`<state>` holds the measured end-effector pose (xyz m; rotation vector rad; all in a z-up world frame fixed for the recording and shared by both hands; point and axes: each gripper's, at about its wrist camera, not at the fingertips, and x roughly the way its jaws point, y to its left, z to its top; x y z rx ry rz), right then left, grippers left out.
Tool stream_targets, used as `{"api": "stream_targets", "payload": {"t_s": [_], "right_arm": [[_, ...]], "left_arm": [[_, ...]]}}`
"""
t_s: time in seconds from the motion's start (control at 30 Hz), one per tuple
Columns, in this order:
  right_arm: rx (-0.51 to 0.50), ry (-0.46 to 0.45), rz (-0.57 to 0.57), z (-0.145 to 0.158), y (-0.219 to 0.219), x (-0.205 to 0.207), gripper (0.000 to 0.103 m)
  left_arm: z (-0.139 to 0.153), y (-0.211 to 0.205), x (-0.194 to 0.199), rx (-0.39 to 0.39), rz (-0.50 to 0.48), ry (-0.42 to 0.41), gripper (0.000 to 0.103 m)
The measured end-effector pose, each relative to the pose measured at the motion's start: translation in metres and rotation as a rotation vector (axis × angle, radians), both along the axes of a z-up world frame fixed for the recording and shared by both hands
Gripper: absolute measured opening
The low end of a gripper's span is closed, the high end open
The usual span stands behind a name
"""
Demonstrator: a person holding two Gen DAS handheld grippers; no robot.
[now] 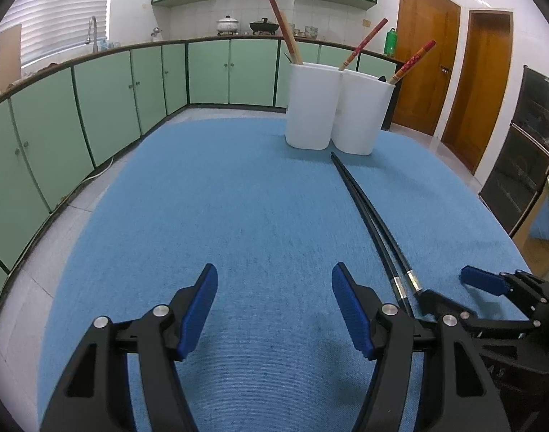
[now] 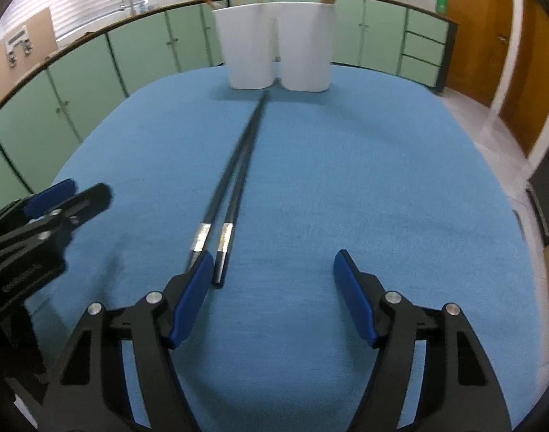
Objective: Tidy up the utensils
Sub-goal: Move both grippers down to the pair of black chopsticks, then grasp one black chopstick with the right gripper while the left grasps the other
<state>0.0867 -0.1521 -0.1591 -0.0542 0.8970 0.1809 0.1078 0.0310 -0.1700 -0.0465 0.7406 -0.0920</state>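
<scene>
Two black chopsticks point(image 1: 368, 216) point(image 2: 238, 165) with silver bands lie side by side on the blue cloth point(image 1: 220, 198), tips toward two white cups point(image 1: 312, 108) point(image 2: 305, 43). The cups hold red-and-wood chopsticks point(image 1: 364, 45). My right gripper point(image 2: 273, 262) is low at the black chopsticks' near ends. Its left pad point(image 2: 191, 298) covers the end of one stick, and the other stick's end lies just inside that pad. The right pad stands far off, so nothing is clamped. My left gripper point(image 1: 276, 277) is open and empty over bare cloth, left of the sticks.
Each gripper shows at the edge of the other's view, the right gripper point(image 1: 445, 286) and the left gripper point(image 2: 87, 189), close together. Green cabinets point(image 1: 94, 108) curve around the left and back. Wooden doors point(image 1: 425, 64) stand at the right. The cloth ends just behind the cups.
</scene>
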Motion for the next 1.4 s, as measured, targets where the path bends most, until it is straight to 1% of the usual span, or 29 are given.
{"api": "stream_targets", "payload": {"t_s": [0.07, 0.13, 0.2, 0.23, 0.33, 0.5, 0.63, 0.67, 0.7, 0.73, 0.77, 0.8, 0.83, 1.0, 1.17, 1.3, 1.4], "right_arm": [[0.032, -0.009, 0.012, 0.001, -0.004, -0.004, 0.067], [0.074, -0.011, 0.038, 0.002, -0.006, -0.008, 0.063], [0.091, -0.012, 0.063, 0.001, -0.005, -0.014, 0.060], [0.089, -0.012, 0.070, 0.001, -0.003, -0.015, 0.058], [0.087, -0.004, 0.089, 0.000, 0.002, -0.015, 0.044], [0.074, 0.009, 0.097, 0.001, 0.010, -0.015, 0.040], [0.045, 0.015, 0.083, 0.000, 0.014, -0.012, 0.034], [0.040, 0.016, 0.073, 0.000, 0.014, -0.011, 0.030], [0.037, 0.016, 0.068, -0.001, 0.014, -0.009, 0.028], [0.039, 0.016, 0.067, -0.001, 0.013, -0.008, 0.023], [0.046, 0.017, 0.070, -0.001, 0.013, -0.008, 0.013], [0.054, 0.019, 0.073, -0.001, 0.012, -0.008, 0.008], [0.063, 0.021, 0.074, 0.000, 0.010, -0.007, 0.006], [0.081, 0.019, 0.037, 0.002, -0.006, -0.009, 0.006], [0.091, 0.011, -0.018, 0.002, -0.028, -0.010, 0.006], [0.095, 0.012, -0.045, 0.000, -0.042, -0.006, 0.006], [0.099, 0.013, -0.053, -0.001, -0.050, -0.005, 0.006]], "left_arm": [[-0.001, 0.001, 0.000, -0.004, 0.006, 0.002, 0.065], [-0.001, 0.001, 0.000, -0.004, 0.007, 0.004, 0.065], [-0.001, 0.001, -0.001, -0.003, 0.006, 0.000, 0.065], [-0.001, 0.002, -0.001, -0.001, 0.005, -0.001, 0.065], [0.000, 0.000, -0.002, 0.004, 0.005, -0.002, 0.065], [0.000, 0.000, -0.003, 0.010, 0.005, -0.002, 0.065], [0.000, -0.001, -0.002, 0.018, 0.003, 0.001, 0.065], [0.000, -0.002, -0.003, 0.020, 0.002, -0.001, 0.065], [0.000, -0.002, -0.003, 0.022, 0.002, -0.001, 0.065], [0.000, -0.002, -0.003, 0.024, 0.002, -0.001, 0.065], [0.000, -0.002, -0.003, 0.026, 0.001, 0.000, 0.065], [0.000, -0.003, -0.002, 0.030, 0.000, 0.003, 0.065], [0.000, -0.004, -0.002, 0.035, -0.002, 0.005, 0.065], [-0.001, -0.011, -0.001, 0.047, -0.017, 0.011, 0.065], [0.000, -0.026, -0.001, 0.025, -0.053, 0.020, 0.065], [-0.001, -0.041, -0.002, -0.015, -0.093, 0.038, 0.065], [-0.006, -0.050, -0.002, -0.051, -0.114, 0.073, 0.065]]}}
